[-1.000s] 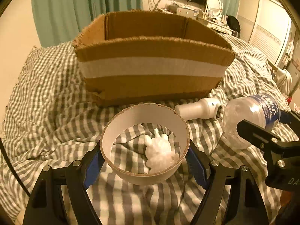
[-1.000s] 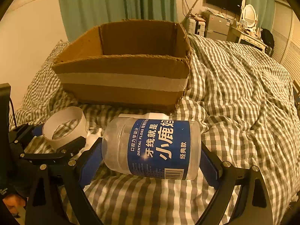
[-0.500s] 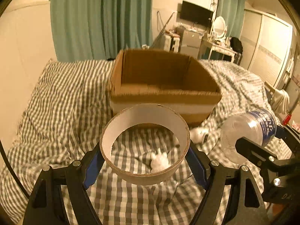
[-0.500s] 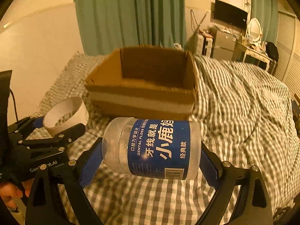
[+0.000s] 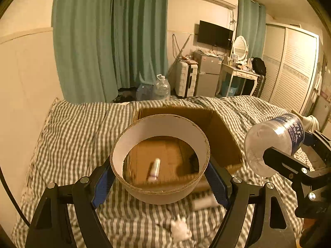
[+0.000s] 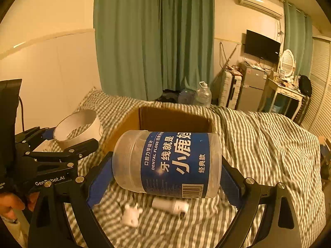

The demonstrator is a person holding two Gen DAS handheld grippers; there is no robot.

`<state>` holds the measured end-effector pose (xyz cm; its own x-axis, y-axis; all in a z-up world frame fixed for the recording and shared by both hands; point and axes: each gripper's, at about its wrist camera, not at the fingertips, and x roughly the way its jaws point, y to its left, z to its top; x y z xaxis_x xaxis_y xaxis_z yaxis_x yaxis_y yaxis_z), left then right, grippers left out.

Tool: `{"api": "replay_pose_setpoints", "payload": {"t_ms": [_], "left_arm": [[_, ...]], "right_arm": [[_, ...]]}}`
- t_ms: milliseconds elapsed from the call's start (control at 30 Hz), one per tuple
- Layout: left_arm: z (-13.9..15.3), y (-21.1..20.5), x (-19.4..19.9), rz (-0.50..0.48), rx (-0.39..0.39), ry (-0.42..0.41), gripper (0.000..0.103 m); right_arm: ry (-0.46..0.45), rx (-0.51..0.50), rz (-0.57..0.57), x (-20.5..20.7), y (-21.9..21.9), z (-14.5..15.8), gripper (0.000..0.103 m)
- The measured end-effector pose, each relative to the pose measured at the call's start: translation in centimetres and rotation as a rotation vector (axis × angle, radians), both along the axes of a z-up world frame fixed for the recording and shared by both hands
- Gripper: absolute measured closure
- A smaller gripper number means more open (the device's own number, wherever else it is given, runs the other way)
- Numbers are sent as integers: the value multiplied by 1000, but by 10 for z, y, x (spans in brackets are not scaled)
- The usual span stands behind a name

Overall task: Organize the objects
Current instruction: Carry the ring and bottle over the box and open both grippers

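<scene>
My left gripper [image 5: 160,175] is shut on a white cardboard ring [image 5: 132,144] and holds it high above the bed, in front of the open cardboard box [image 5: 223,138]. The ring also shows in the right wrist view [image 6: 91,126]. My right gripper [image 6: 165,171] is shut on a clear dental floss jar with a blue label [image 6: 171,163], also raised near the box [image 6: 173,119]. The jar shows at the right of the left wrist view [image 5: 275,138]. A small white tube [image 5: 154,169] lies inside the box.
A white figurine [image 6: 130,215] and a white bottle [image 6: 169,204] lie on the checked bedspread [image 6: 269,144] below the grippers. Green curtains [image 6: 155,41], a water jug [image 6: 203,96], a suitcase and a dressing table stand beyond the bed.
Both grippers have risen and tilted up with their loads. The box now sits lower in view and its inside shows. The figurine and white bottle have dropped toward the bottom of the frames.
</scene>
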<state>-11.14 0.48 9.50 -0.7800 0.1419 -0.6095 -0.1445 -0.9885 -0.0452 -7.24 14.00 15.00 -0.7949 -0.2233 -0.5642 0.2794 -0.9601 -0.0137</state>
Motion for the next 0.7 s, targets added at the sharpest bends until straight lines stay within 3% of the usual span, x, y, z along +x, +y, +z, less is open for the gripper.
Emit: {"api": "replay_pose_setpoints", "payload": {"t_ms": [200, 367, 600, 700], "left_arm": [[9, 5, -55, -1, -7, 9, 21], [-6, 15, -106, -3, -36, -16, 21], [-50, 26, -158, -21, -80, -83, 21], [-67, 32, -172, -39, -96, -110, 21]], "right_arm": [[8, 13, 32, -54, 5, 11, 11], [9, -10, 7, -106, 11, 2, 11], [-79, -77, -28, -183, 18, -44, 11], [-129, -59, -42, -205, 18, -71, 11]]}}
